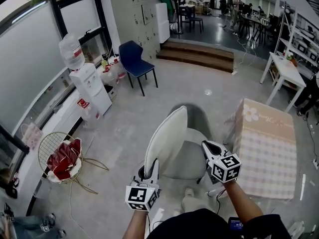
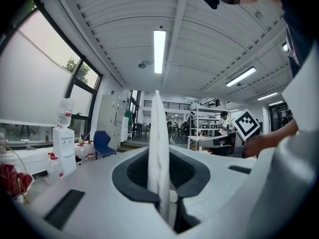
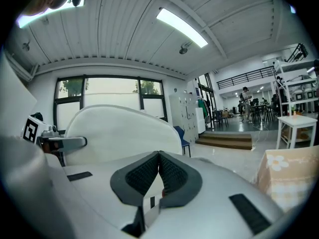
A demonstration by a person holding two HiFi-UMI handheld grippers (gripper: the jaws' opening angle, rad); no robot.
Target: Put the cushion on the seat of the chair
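Cushion (image 1: 167,138), white, stands on edge over the left side of the grey chair (image 1: 192,158) seat; contact with the seat unclear. Left gripper (image 1: 148,172) pinches its near edge, jaws narrow on the thin rim. Right gripper (image 1: 209,147) just beside the cushion, jaws together, empty. Checked box (image 1: 266,143) further right.

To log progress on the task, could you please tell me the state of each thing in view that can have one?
cushion: upright on edge over the grey chair, not laid flat.
left claw: shut on the cushion's lower edge.
right claw: shut, empty.
grey chair: upright, seat bare.
blue chair: upright, unoccupied.
water dispenser: upright, bottle on top.
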